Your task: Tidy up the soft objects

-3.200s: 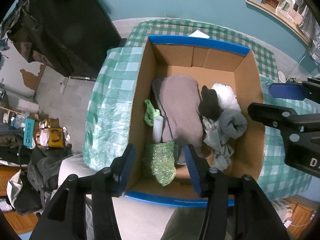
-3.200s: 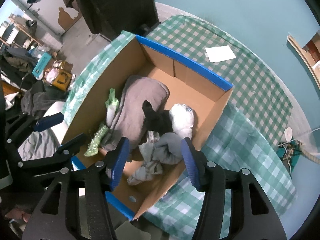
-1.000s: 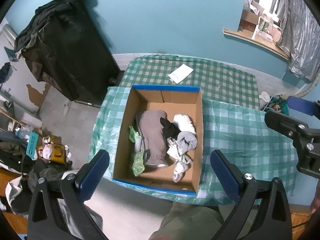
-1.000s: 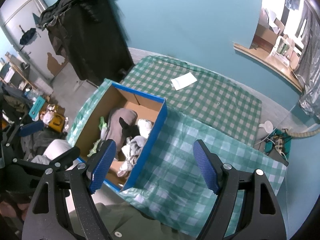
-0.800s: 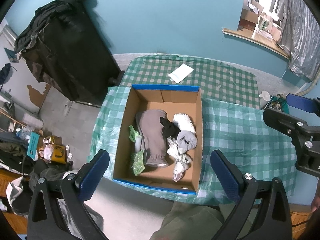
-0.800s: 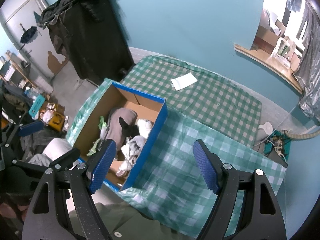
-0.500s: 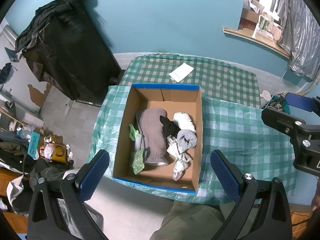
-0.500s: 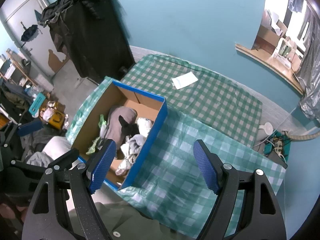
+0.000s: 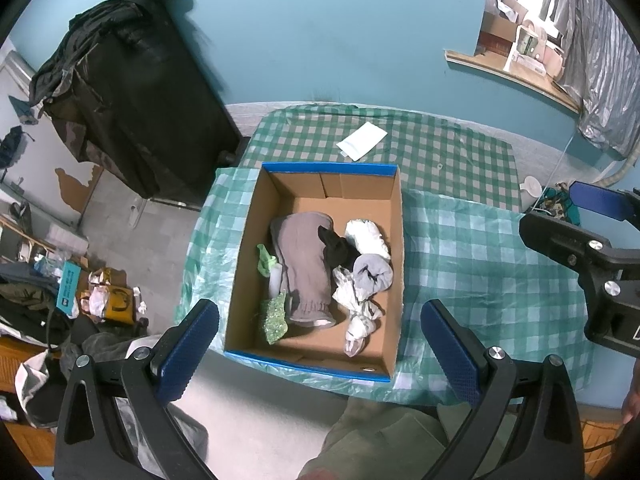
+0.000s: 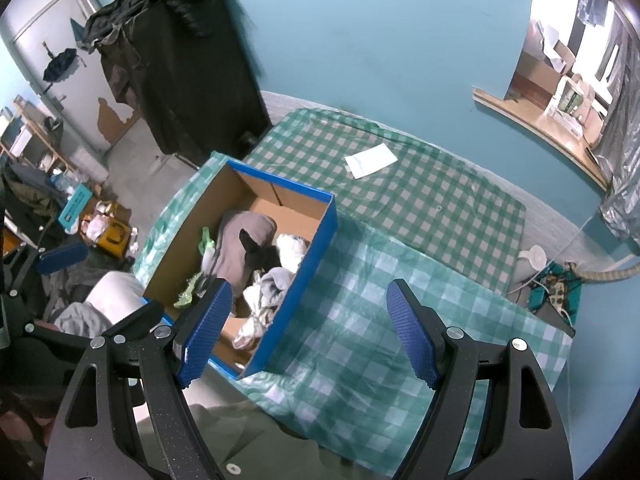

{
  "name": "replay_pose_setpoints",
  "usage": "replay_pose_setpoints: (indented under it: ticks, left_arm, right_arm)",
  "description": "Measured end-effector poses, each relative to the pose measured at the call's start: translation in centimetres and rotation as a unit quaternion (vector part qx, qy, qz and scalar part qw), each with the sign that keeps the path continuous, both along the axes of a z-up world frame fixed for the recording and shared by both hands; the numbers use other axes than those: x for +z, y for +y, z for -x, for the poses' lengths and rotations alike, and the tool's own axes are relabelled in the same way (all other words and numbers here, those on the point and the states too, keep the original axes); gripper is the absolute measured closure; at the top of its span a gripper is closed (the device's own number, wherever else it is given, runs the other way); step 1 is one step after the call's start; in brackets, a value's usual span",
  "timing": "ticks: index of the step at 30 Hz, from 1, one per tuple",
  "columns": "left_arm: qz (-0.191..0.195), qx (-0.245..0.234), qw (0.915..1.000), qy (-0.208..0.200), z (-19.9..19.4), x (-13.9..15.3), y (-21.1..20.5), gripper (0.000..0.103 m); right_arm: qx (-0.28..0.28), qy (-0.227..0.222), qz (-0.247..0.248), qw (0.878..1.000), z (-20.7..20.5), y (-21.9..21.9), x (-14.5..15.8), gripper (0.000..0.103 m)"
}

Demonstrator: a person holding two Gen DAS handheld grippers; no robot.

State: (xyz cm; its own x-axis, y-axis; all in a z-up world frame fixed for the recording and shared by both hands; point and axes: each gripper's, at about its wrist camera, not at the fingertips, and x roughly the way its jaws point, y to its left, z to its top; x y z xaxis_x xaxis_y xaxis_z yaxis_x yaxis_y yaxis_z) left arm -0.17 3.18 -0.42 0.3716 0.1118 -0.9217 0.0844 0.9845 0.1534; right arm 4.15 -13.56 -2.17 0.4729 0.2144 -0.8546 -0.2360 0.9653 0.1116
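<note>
Left wrist view looks down from well above a cardboard box (image 9: 394,264) with blue-taped rims, standing on a worktop (image 9: 480,256) under a green-and-white checked cloth. The left gripper (image 9: 318,344) hangs high over the box's near edge, its jaws spread wide with nothing between them. Inside the box lie the soft things: a grey-brown knit garment (image 9: 306,264) down the middle, a black cloth (image 9: 336,250) on its right side, a white crumpled cloth (image 9: 366,234) by the right wall, a rolled grey sock (image 9: 374,272), pale rags (image 9: 358,316) below it, and green pieces (image 9: 272,314) along the garment's left. A white envelope (image 9: 362,140) lies on the cloth beyond the box; no writing on it is legible. At the right edge, the other tool's black body shows a white letter, seemingly "D", cut off by the frame. Right wrist view shows the right gripper (image 10: 308,332) over the bare cloth just beside the box's blue wall (image 10: 296,292), its jaws also well apart and empty.
</note>
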Motion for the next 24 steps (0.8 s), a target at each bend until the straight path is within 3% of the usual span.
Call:
replay_pose_setpoints:
  ticks: [24]
  left_arm:
    - [0.0,-0.008,1.0,0.003,0.6,0.1,-0.6,0.001]
  right_arm:
    - [0.002,0.005,0.001,1.0,0.9,-0.1,-0.5,0.024]
